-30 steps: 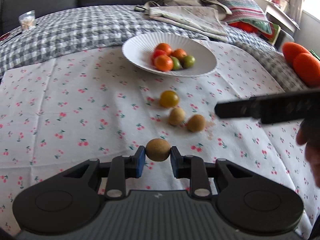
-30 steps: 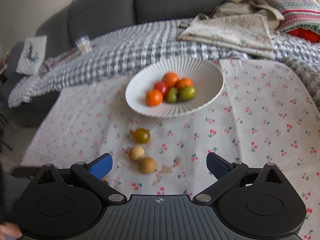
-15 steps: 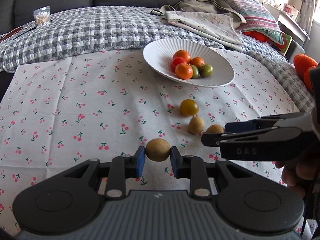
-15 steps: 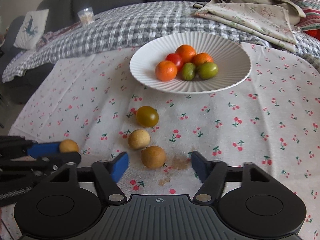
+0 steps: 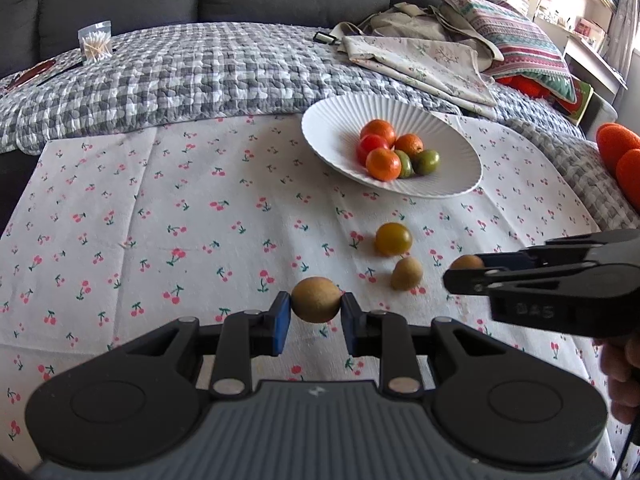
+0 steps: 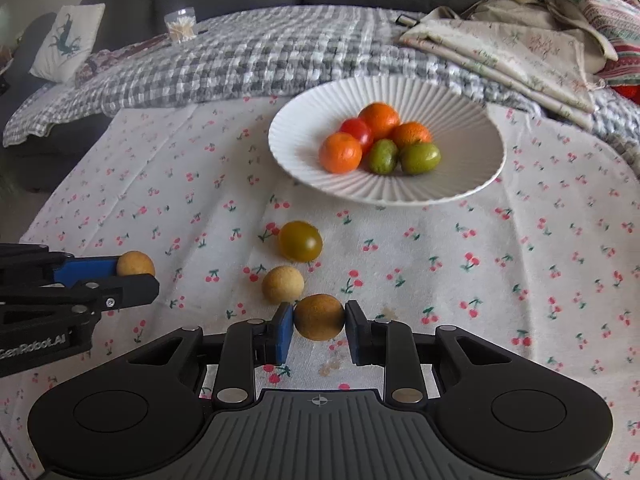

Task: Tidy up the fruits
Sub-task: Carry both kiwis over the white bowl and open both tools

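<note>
In the left wrist view my left gripper is shut on a brown round fruit, held above the cherry-print cloth. My right gripper is shut on another brown fruit low over the cloth. That fruit shows at the tip of the right gripper from the side. A yellow-green tomato and a tan fruit lie loose just beyond it. The white ribbed bowl farther back holds oranges, a red tomato and green fruits.
A grey checked blanket and folded fabrics lie behind the bowl, with a dark sofa at the back. A small clear box of cotton swabs stands at the far left. A person's hand holds the right gripper.
My right gripper moved closer to the loose fruits and lower, and its wide-open jaws closed on the nearest brown fruit. My left gripper kept its fruit and barely moved.
</note>
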Demonstrator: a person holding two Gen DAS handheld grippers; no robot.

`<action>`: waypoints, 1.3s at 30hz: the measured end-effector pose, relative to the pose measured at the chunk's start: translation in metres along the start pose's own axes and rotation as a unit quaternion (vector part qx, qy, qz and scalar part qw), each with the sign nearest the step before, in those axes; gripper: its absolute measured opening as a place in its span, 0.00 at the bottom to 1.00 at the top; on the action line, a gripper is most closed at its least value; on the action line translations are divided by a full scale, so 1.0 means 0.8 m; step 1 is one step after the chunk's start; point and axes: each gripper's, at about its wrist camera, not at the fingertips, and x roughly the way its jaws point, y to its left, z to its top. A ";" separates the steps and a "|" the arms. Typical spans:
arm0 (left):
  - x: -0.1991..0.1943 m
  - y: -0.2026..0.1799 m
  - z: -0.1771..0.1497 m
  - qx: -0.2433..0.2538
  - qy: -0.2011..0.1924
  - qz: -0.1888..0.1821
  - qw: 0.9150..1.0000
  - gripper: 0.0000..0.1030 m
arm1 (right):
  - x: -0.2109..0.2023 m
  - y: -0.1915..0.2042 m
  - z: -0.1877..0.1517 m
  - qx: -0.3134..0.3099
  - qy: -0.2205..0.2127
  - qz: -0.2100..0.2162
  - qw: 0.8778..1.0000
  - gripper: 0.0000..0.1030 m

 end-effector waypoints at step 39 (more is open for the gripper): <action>0.098 -0.097 0.104 0.076 -0.045 -0.030 0.996 0.24 | -0.016 -0.125 0.083 0.099 -0.078 0.000 0.992 0.25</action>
